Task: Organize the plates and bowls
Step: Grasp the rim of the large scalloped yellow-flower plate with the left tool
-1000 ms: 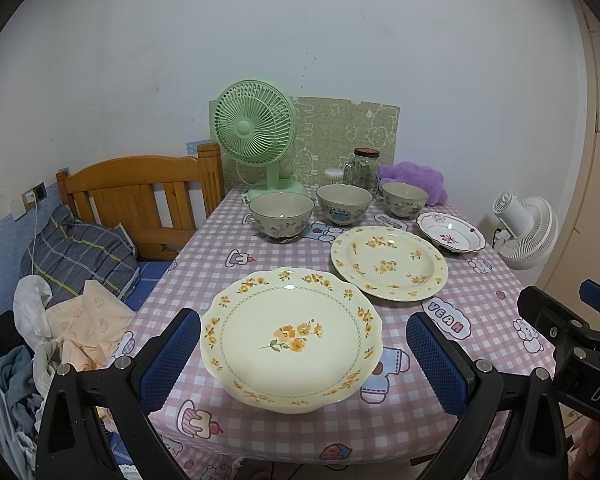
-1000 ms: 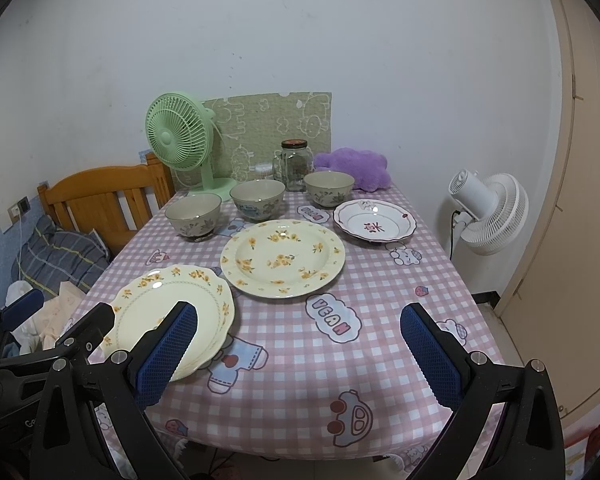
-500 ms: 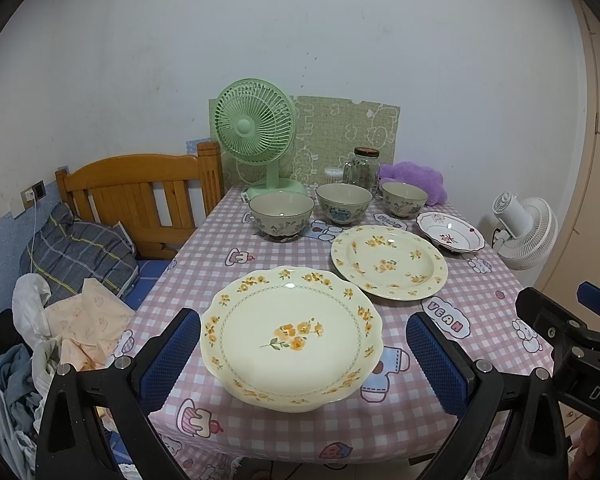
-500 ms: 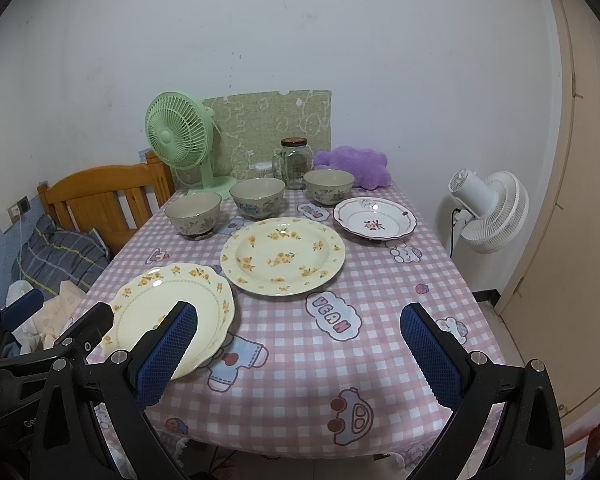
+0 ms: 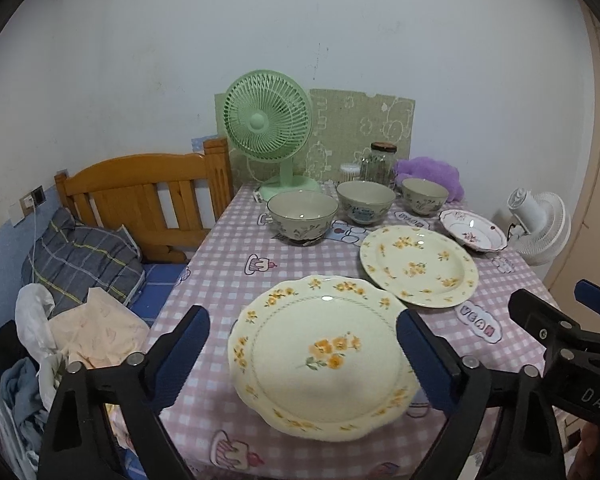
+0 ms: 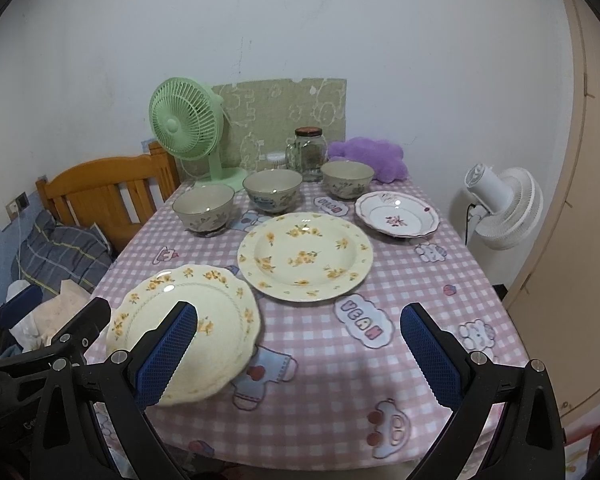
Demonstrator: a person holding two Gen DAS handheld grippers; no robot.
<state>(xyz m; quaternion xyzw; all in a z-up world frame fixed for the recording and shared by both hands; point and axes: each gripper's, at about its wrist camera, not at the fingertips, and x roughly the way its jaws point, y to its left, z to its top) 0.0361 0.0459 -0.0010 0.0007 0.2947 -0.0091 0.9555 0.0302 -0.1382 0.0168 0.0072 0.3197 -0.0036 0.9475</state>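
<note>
**Approaching the near plate: both grippers wide, nothing yet held**

The scalloped plate [image 5: 324, 360] lies flat at the near edge of the table [image 6: 440, 280], and we take it as our landmark. Behind it and to its right sits the round yellow plate [image 5: 418, 266]; farther right, the small white plate [image 5: 473, 229]. Beyond these stand three bowls in a row: the left bowl [image 5: 302, 212], the middle bowl [image 5: 366, 202] and the right bowl [image 5: 424, 196].

We see the left gripper [image 5: 304, 356] straddling the scalloped plate, its fingers spread well apart and, as far as we can tell, clear of the rim. The right gripper [image 6: 298, 354] hangs to the plate's right over bare cloth, likewise wide apart and empty.

We judge that stacking plates is the step in hand. To do it well, we should come in low at the rim, pinch across the lip and not across the full width, and lift level. The glazed lip will likely slip; the near table edge leaves little margin. The green fan [image 5: 268, 124] and the jar [image 5: 378, 162] stand well behind the plate.
</note>
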